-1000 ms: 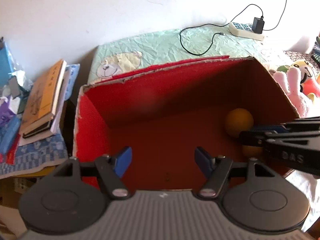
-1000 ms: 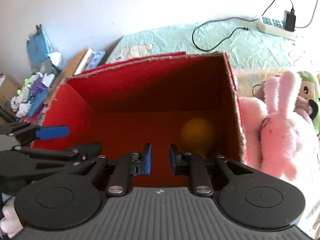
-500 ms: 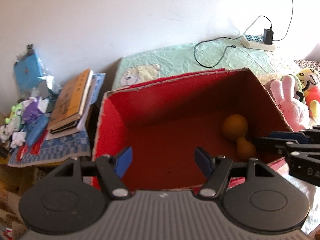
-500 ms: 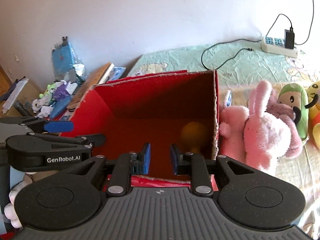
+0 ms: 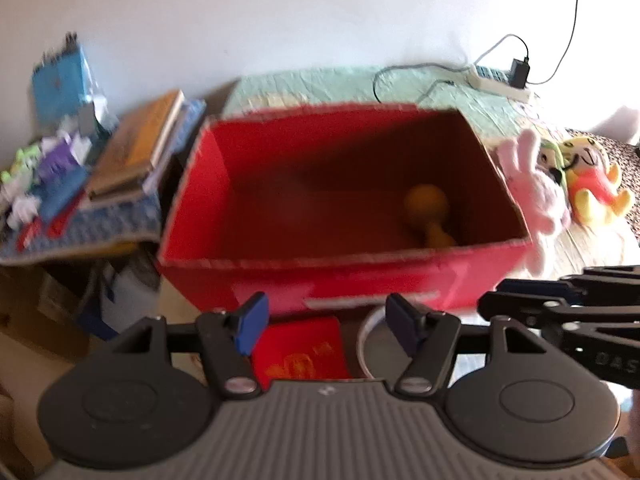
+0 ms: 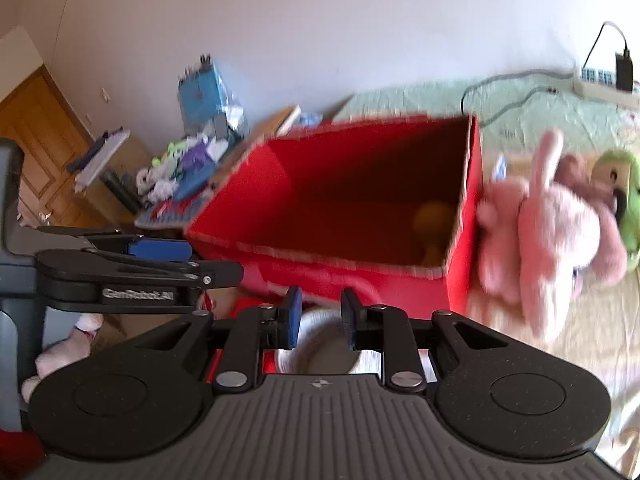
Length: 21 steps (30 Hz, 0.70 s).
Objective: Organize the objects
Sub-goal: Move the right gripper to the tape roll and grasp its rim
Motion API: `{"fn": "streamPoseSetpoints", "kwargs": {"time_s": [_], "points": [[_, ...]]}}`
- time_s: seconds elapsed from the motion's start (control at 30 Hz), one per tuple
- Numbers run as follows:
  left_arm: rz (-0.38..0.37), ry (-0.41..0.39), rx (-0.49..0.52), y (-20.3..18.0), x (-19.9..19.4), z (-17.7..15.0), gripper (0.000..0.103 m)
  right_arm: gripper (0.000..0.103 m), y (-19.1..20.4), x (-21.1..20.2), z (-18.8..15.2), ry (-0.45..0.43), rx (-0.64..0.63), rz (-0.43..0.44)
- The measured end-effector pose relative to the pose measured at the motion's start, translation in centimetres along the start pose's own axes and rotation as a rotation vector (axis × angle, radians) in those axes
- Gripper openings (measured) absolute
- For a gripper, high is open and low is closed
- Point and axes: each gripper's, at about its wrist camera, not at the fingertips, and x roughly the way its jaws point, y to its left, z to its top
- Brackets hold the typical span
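A: We see the red box (image 5: 344, 276) open-topped on the bed, and an orange gourd-shaped toy (image 5: 428, 216) lies inside it, against the right-hand wall near the front corner.

B: Our left gripper (image 5: 326, 322) hangs in front of the box with its jaws spread wide, nothing between them. Below it we make out a red booklet (image 5: 300, 354) and the rim of a white bowl (image 5: 366, 336).

A: Our right gripper (image 6: 318, 316) sits near the left one, its jaws drawn to a narrow gap, and it grips nothing. The white bowl shows through that gap.

B: Just beside the box's right wall we see a pink plush rabbit (image 6: 548, 240), touching it. A yellow plush (image 5: 592, 184) lies beyond the rabbit.

A: Left of the box we see stacked books (image 5: 140, 148); everything is blurred.
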Motion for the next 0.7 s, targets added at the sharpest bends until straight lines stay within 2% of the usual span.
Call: {"fn": "streamPoseSetpoints", "kwargs": {"time_s": [0.13, 0.23, 0.47, 0.7], "points": [[-0.016, 0.066, -0.008, -0.4, 1.2, -1.6, 0.057, 0.023, -1.1, 1.0, -1.2, 0.069, 0.048, 0.005], [-0.049, 0.106, -0.012, -0.8, 2.0, -2.8, 0.054, 0.023, -1.9, 1.5, -1.8, 0.103, 0.103, 0.014], [-0.054, 0.143, -0.020, -1.6, 4.0, -3.3, 0.044, 0.023, -1.9, 2.8, -2.9, 0.143, 0.177, 0.009], [-0.109, 0.175, -0.016, -1.2, 5.8, -3.3, 0.031, 0.023, -1.4, 5.0, -3.0, 0.172, 0.179, -0.060]]}}
